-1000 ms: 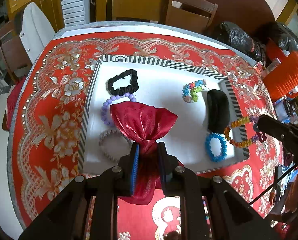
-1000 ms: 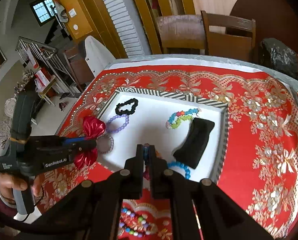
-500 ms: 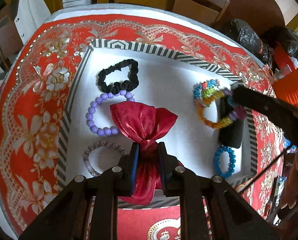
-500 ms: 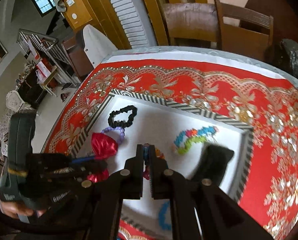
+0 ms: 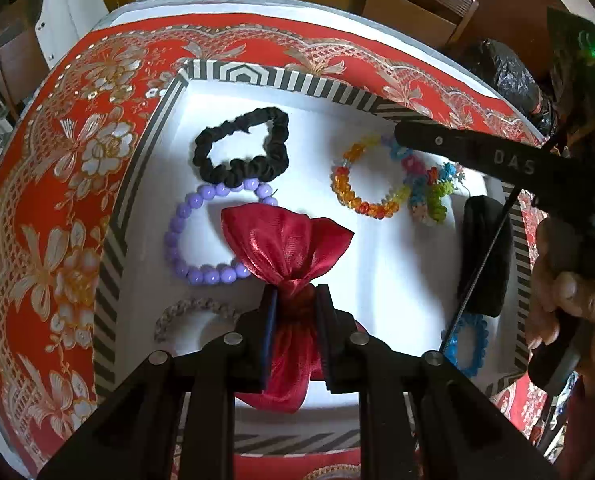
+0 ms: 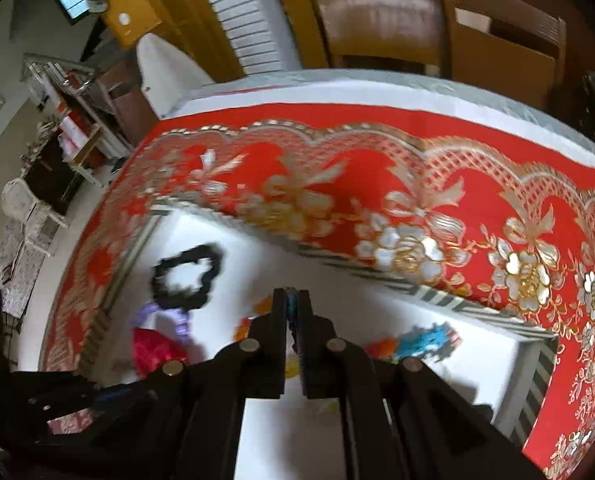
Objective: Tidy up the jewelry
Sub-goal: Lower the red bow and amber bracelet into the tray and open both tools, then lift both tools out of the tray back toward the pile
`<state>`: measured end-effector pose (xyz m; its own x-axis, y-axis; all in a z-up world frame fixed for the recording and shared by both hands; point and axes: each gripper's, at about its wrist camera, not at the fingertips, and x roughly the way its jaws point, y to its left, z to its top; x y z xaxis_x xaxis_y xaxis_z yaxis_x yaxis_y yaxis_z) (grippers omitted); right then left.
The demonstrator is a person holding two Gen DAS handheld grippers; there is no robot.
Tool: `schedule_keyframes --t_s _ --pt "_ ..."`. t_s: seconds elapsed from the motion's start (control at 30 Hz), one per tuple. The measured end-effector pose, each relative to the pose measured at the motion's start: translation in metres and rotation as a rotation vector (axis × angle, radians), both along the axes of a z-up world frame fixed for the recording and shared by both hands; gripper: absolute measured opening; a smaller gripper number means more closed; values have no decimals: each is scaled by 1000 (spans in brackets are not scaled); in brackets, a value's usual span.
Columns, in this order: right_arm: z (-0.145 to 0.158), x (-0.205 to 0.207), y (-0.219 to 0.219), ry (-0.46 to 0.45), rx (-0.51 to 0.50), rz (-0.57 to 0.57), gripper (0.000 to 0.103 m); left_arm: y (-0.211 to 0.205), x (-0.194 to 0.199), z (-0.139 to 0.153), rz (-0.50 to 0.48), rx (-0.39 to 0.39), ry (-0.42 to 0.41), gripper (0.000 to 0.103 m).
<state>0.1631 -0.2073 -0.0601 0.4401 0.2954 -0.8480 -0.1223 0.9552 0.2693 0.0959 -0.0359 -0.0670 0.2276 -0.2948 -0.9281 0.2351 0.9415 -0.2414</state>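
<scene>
- Left hand-held gripper: fingers clamped on the red organza pouch, above the white tray.
- Right hand-held gripper: fingers closed on the multicolored bead bracelet, low over the tray.

On the counter sits the tray, and inside it: scrunchie near the far left corner, round-bead bracelet just in front, touching it; braided bracelet by the near left; pouch along the right edge, small beaded ring before it.
</scene>
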Motion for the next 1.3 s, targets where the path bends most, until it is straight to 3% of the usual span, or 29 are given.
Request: schedule_keyframes --t_s 0.13,0.27,0.33,0.43,0.93,1.3 --pt "-2 -3 -7 -12 14 -28 19 -6 2 1 -8 8 -14 6" --pt "4 -13 -15 -24 42 -58 21 -9 4 1 -5 9 -26 26" --pt "9 -21 -18 -32 44 -67 32 -8 3 2 4 -1 -27 33" --pt "21 -40 -20 -53 32 -65 36 -8 1 5 6 -1 -35 40" --pt "80 -156 -33 -149 17 -128 41 10 -42 63 10 18 -168 41" --pt "104 -245 -13 -186 -12 -163 47 22 -112 84 -69 61 -246 41"
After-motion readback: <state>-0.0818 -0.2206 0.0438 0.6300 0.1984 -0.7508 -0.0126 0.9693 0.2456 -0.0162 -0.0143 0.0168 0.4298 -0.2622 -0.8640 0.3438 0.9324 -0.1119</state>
